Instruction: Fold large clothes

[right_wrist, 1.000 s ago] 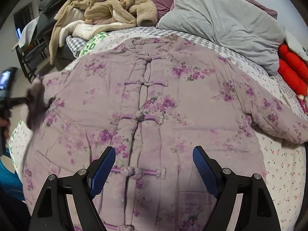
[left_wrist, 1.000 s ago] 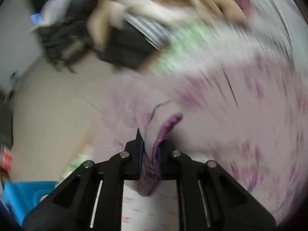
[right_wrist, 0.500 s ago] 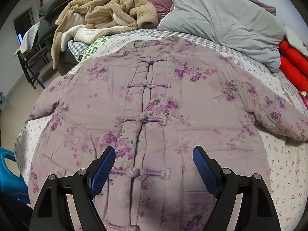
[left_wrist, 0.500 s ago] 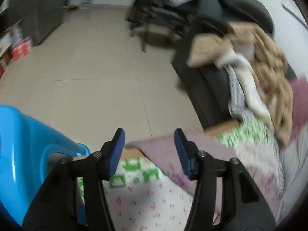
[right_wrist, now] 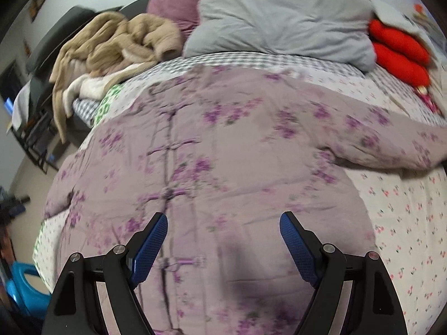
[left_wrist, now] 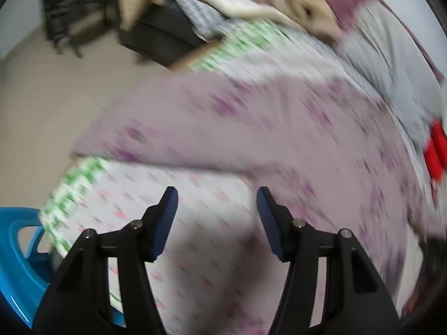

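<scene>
The jacket (right_wrist: 223,167) lies spread flat on the bed (right_wrist: 405,223); the left gripper (left_wrist: 217,203) and right gripper (right_wrist: 223,231) hover with fingers released, grasping nothing.

Your left gripper (left_wrist: 217,205) is no longer pinching the purple cuff it was clamping a second ago; its jaws are now standing wide apart, hanging over the cherry-print bedsheet (left_wrist: 195,251) with nothing between them. You are swinging it back from the floor toward the floral padded jacket (left_wrist: 251,128), whose sleeve is now lying spread across the sheet. Your right gripper (right_wrist: 223,230) is sliding toward the jacket's right side, so the knot-button placket (right_wrist: 170,167) is shifting left of its fingers.
</scene>
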Demonstrator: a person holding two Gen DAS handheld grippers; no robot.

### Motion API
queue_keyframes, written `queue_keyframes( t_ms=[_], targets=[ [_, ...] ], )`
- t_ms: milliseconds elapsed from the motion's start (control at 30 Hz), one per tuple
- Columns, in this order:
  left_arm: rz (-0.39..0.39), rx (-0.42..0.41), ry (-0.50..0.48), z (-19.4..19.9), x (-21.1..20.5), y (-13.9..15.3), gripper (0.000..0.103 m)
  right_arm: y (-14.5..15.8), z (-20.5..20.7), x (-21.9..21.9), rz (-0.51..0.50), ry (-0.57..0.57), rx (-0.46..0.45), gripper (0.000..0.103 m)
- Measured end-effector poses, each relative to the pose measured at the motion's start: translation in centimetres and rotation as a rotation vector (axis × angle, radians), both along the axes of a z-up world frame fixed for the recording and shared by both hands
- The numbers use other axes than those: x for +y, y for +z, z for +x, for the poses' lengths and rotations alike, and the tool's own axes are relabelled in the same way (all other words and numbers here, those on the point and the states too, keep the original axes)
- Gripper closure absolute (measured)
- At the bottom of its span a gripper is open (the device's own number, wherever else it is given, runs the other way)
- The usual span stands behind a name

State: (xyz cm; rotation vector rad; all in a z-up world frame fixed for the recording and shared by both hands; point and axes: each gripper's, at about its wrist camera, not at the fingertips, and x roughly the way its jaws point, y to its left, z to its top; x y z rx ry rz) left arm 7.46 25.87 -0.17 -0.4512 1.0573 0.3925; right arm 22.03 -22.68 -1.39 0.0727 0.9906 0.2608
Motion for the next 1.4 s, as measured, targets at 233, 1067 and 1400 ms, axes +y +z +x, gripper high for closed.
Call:
queue_keyframes(
  t_ms=[233,1067,1400],
  targets=[
    [-0.040,0.005,-0.104,-2.3,-7.1,-0.3,0.043,-0.2,-1.2,-4.7,-0.057,-0.051,0.004,0.019],
    [-0.100,0.093,-0.069,-13.9,-10.5,-8.7,0.043,-8.9,-11.2,-22.9,0.035,-0.267,0.291,0.020],
    [-0.083,0.053,-0.153,-13.7,-12.0,-8.4,0.088,-9.1,-11.8,-20.1,0.069,-0.188,0.289,0.081]
  ],
)
